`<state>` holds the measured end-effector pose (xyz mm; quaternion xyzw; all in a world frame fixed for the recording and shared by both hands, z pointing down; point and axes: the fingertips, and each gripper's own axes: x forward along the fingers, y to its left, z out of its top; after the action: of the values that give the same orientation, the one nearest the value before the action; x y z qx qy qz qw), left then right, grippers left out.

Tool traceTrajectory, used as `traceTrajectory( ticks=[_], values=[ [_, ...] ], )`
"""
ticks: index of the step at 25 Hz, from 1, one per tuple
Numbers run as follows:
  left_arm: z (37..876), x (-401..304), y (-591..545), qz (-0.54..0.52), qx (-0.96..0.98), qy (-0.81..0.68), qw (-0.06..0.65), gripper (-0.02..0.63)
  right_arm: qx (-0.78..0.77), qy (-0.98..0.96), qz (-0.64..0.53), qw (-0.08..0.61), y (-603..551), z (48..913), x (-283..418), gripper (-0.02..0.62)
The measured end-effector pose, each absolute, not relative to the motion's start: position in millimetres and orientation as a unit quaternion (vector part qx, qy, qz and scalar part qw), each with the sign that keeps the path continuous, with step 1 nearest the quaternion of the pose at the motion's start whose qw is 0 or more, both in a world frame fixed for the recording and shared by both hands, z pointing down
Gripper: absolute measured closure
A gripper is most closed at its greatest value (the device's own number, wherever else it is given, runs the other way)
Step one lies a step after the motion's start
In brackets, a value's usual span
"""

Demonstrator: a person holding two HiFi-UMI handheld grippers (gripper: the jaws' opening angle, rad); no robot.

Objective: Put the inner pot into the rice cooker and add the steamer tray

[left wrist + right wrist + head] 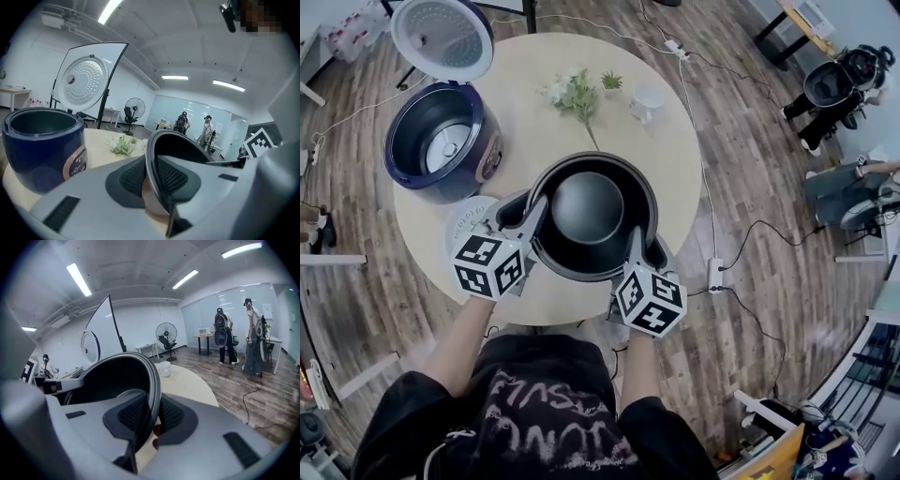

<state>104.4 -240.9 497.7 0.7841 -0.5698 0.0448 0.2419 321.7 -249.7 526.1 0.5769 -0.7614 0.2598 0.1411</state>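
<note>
Inner pot (pixel 591 214) at frame centre over the surface (pixel 670 155), left gripper (pixel 532 223) and right gripper (pixel 636 247) each clamped on its thin rim only; uneven hands toward the open rice cooker (pixel 441 141), upper left, could tilt it or slip a pad.

The inner pot (pixel 591 211), dark and round, is held over the near side of the round table (pixel 675 141); the left gripper (pixel 534 221) clasps its left rim, the right gripper (pixel 636 247) its right rim; the rice cooker (pixel 441 141) stands at the table's far left, lid (pixel 442 37) raised; a white, perhaps perforated piece (pixel 467 217) lies partly hidden under the left gripper; a leafy sprig (pixel 577 94) and white cup (pixel 647 98) sit beyond.
</note>
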Motion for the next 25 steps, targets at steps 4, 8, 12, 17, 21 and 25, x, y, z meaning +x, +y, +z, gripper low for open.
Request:
traceTrajectory(
  ticks=[4,8,12,17,21,25],
  values=[
    [464.8,93.0,-247.9,0.029,0.785,-0.58,0.215,0.522,0.571,-0.776,0.234,0.128,-260.8,492.2,309.9,0.52],
    [440.2,78.3,-249.4,0.02,0.784,-0.59,0.194,0.522,0.563,-0.789,0.217,0.115,-266.8,468.5,294.4,0.518],
    [419.4,65.6,-251.0,0.004,0.784,-0.595,0.177,0.522,0.557,-0.799,0.202,0.104,-272.3,448.5,281.1,0.517],
    [406.7,45.6,-246.7,-0.009,0.784,-0.598,0.165,0.522,0.553,-0.805,0.19,0.096,-269.6,435.7,260.7,0.515],
    [400.4,33.4,-248.7,-0.016,0.789,-0.594,0.158,0.522,0.557,-0.805,0.182,0.092,-269.3,428.1,248.6,0.514],
    [399.3,12.1,-245.0,-0.028,0.797,-0.582,0.16,0.523,0.569,-0.798,0.176,0.09,-261.6,424.4,228.4,0.514]
  ],
)
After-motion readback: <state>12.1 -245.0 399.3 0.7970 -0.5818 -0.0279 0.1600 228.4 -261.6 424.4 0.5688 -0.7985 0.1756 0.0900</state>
